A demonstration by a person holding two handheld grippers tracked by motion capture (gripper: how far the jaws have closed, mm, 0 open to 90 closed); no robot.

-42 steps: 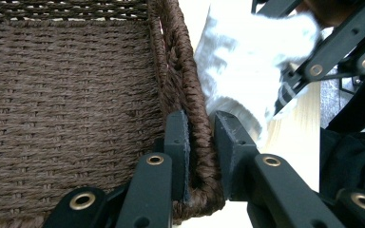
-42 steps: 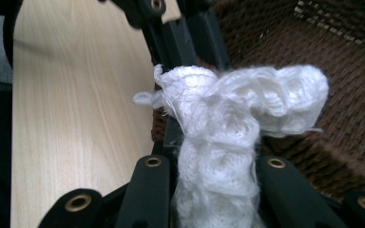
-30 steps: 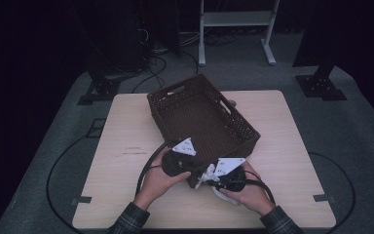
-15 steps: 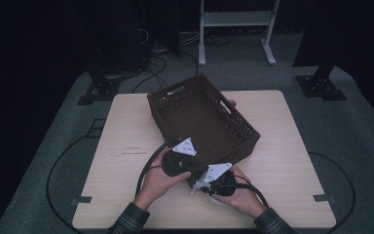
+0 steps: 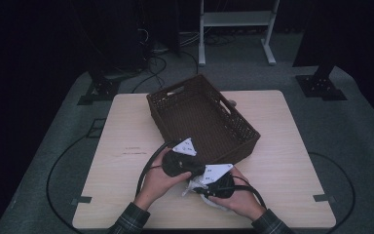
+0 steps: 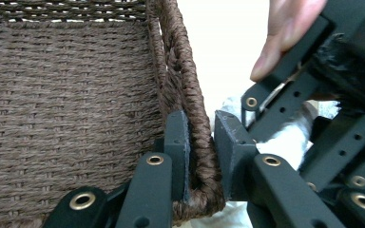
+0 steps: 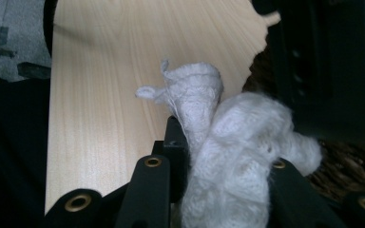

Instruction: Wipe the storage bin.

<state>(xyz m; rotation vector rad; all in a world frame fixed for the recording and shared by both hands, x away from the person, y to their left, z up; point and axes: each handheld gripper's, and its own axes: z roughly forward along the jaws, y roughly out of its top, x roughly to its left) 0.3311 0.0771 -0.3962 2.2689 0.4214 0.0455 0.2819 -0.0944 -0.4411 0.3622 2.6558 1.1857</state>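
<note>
Nearest to you, your right gripper (image 5: 209,183) sits low over the front edge of the wooden table (image 5: 126,122), just right of centre. In the right gripper view its jaws are drawn in around a bunched white knitted cloth (image 7: 228,142); the left pad presses into the fabric, and the wad swells up and over the jaws, hiding the right pad. In the high view the cloth (image 5: 193,184) shows as a pale lump between your two hands, lying against the near corner of the basket.

Just beyond and to the left, your left gripper (image 5: 195,168) points at that same corner. In the left gripper view its jaws are clamped on the woven rim of the brown wicker basket (image 6: 190,109), one pad inside the wall and one outside, with the wicker squeezed between them. The right gripper's black frame and your fingers (image 6: 285,38) crowd in close on the right.

Farther off, the basket (image 5: 165,105) lies slantwise across the middle of the table, hand slots in its end walls.
</note>
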